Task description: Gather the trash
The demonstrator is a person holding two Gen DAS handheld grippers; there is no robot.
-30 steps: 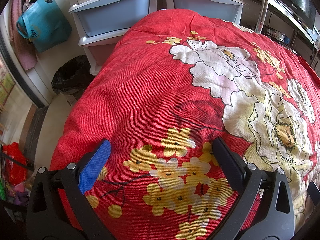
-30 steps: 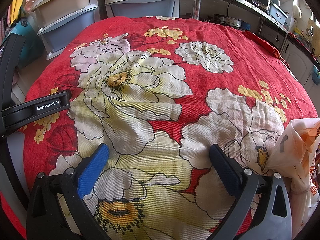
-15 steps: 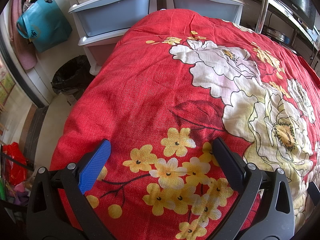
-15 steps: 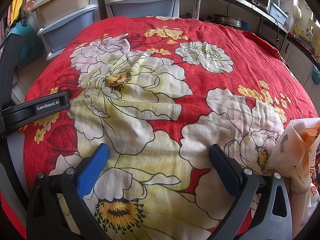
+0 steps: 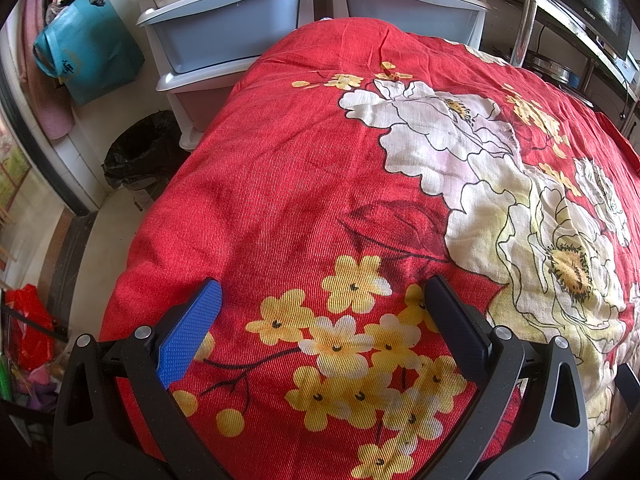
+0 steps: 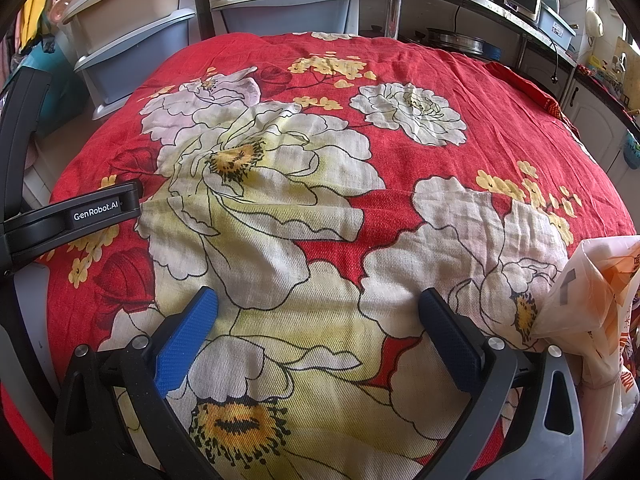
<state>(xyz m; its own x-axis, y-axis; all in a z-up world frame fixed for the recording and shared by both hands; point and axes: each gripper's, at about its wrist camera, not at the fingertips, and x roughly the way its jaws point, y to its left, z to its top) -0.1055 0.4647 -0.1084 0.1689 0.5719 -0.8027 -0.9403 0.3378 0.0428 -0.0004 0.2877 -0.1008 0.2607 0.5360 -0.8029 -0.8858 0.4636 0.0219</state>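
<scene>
Left gripper (image 5: 322,306) spread wide, empty, over the near left part of the red flowered cloth (image 5: 304,184). Right gripper (image 6: 318,310) likewise spread, empty, above the cloth. Orange-printed plastic bag (image 6: 600,292) lies at near right, just beside the right gripper. Black-lined bin (image 5: 140,148) on the floor, far left.
</scene>
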